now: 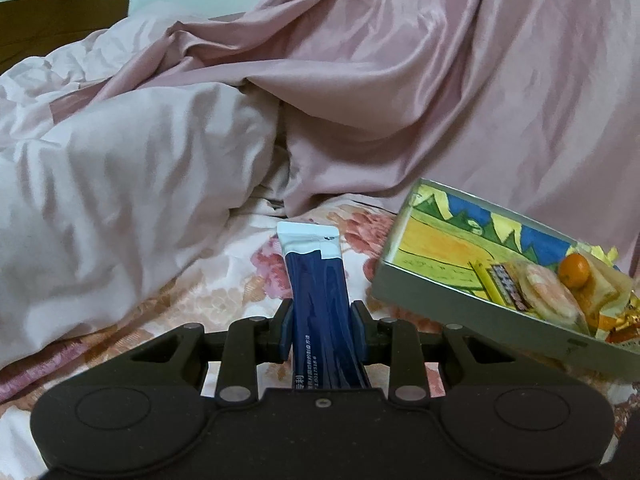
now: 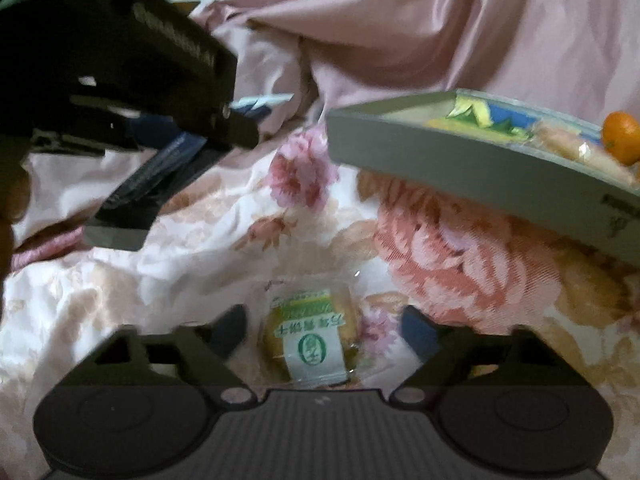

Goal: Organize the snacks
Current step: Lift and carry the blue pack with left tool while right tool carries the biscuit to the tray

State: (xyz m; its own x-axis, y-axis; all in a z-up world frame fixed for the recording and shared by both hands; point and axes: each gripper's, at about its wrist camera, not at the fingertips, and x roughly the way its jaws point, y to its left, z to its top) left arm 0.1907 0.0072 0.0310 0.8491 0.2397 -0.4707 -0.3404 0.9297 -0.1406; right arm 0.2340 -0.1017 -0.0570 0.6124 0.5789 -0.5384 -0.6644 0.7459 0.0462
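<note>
My left gripper (image 1: 321, 326) is shut on a dark blue stick packet (image 1: 316, 280) with a white top, held above the floral bedsheet. To its right a shallow grey box (image 1: 460, 306) with a colourful picture inside holds wrapped snacks and a small orange (image 1: 574, 270). My right gripper (image 2: 322, 332) is open, its fingers on either side of a clear-wrapped round pastry (image 2: 310, 334) with a green and white label lying on the sheet. The left gripper (image 2: 160, 120) with the blue packet shows at upper left in the right wrist view; the box (image 2: 460, 160) is at upper right.
A rumpled pink duvet (image 1: 360, 80) is piled behind the box and to the left. The floral sheet (image 2: 460, 248) lies under everything. A brown wooden edge (image 1: 48, 20) shows at far upper left.
</note>
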